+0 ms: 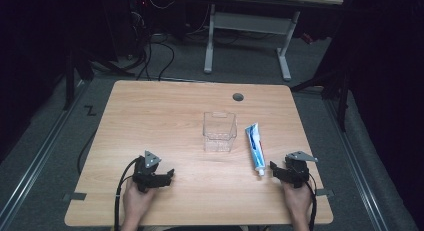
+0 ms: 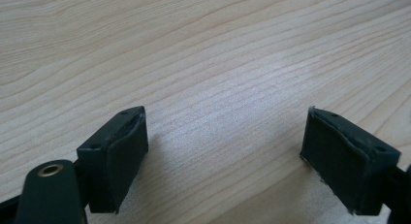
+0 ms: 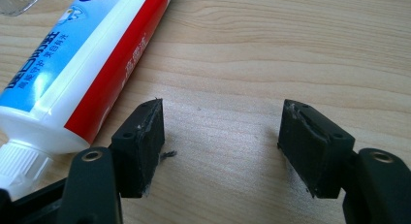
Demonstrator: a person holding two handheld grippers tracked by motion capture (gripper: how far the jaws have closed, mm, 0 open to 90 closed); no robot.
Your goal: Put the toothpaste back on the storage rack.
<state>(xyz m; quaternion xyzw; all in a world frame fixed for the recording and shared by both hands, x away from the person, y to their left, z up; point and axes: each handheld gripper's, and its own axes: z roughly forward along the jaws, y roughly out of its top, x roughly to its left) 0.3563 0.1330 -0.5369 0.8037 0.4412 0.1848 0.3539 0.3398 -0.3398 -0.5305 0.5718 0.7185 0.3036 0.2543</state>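
Glossy plastic toothpaste tube [image 3: 72,64] flat on wood-grain table [image 1: 165,111]; right gripper [image 3: 220,146] beside it, left gripper [image 2: 225,156], both apart, empty.

Bare table [image 1: 165,116] lies ahead of both tools; toothpaste tube [image 1: 255,147] and clear box [image 1: 219,131] perhaps block mid-right.

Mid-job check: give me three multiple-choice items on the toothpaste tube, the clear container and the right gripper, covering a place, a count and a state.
1. Where does the toothpaste tube lie?
A. inside the clear container
B. on the table, right of the clear container
C. between the left gripper's jaws

2. How many clear containers stand on the table?
A. one
B. two
C. three

3. The right gripper is:
A. shut on the tube
B. shut, holding nothing
C. open

Key: 1 B, the tube lies flat beside the container; 2 A, a single box; 3 C, bare wood between the jaws.
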